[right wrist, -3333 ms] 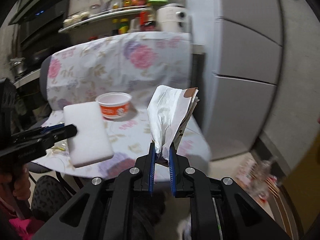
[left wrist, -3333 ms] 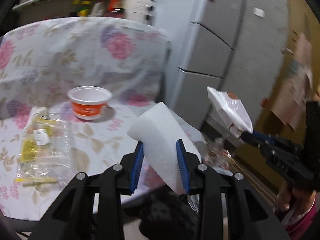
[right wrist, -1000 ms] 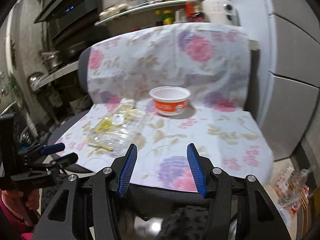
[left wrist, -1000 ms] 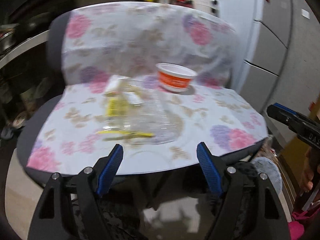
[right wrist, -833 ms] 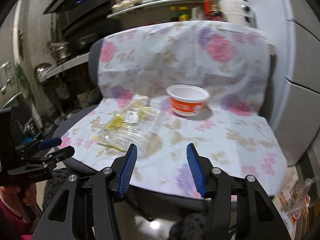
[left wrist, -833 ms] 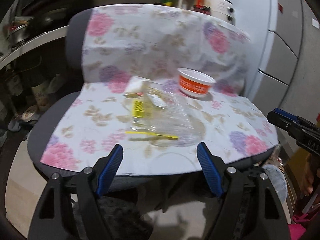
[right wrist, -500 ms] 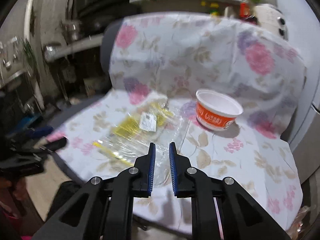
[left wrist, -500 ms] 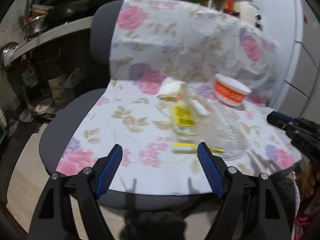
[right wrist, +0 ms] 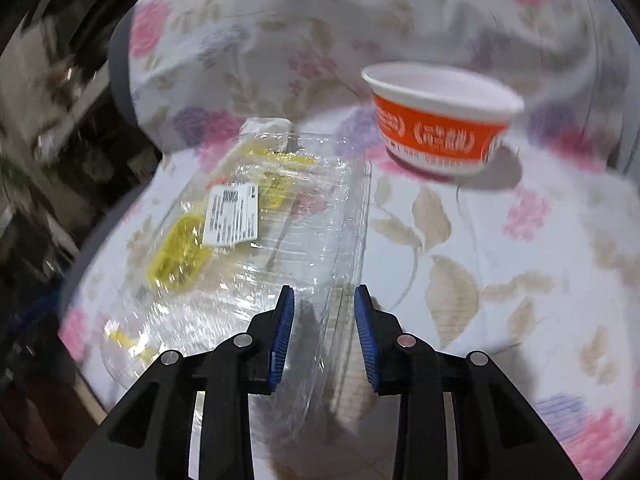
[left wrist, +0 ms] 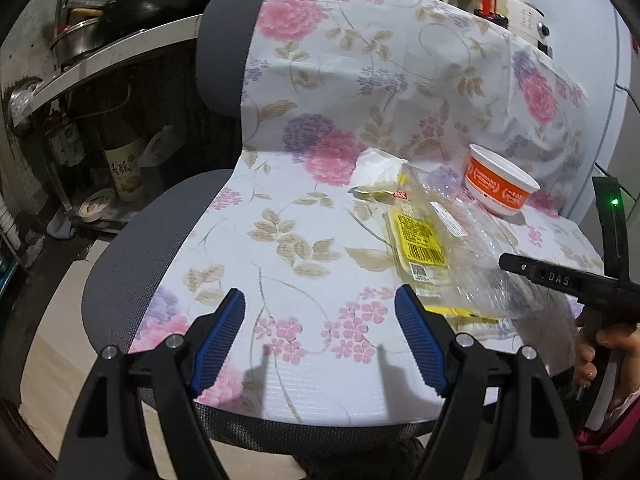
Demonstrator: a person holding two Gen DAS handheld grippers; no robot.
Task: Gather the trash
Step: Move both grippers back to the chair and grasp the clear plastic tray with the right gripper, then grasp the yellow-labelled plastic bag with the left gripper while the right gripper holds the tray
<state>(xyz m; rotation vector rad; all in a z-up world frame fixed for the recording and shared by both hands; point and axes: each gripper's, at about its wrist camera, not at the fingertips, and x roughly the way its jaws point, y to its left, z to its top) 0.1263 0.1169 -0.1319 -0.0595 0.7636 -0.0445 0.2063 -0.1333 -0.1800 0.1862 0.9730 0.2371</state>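
Note:
A clear plastic clamshell box (right wrist: 256, 240) with yellow labels lies on a chair seat draped in floral cloth (left wrist: 304, 240). It also shows in the left wrist view (left wrist: 440, 248). An orange and white paper bowl (right wrist: 440, 120) stands behind it, also in the left wrist view (left wrist: 500, 188). My right gripper (right wrist: 324, 320) is partly open with its jaws on either side of the box's near right edge. My left gripper (left wrist: 320, 336) is wide open and empty over the seat's front left. A crumpled white wrapper (left wrist: 376, 168) lies behind the box.
The chair's grey backrest (left wrist: 224, 52) rises behind, draped in the same cloth. Shelves with pots and a bottle (left wrist: 124, 164) stand to the left. A white fridge (left wrist: 624, 92) is at the right. The right gripper's body (left wrist: 568, 280) and the hand holding it show at the right edge.
Both grippers dropped their earlier loads, the white foam block and the white bag, and swung back to the chair. The right gripper has moved in close around the clamshell's edge, after shutting briefly.

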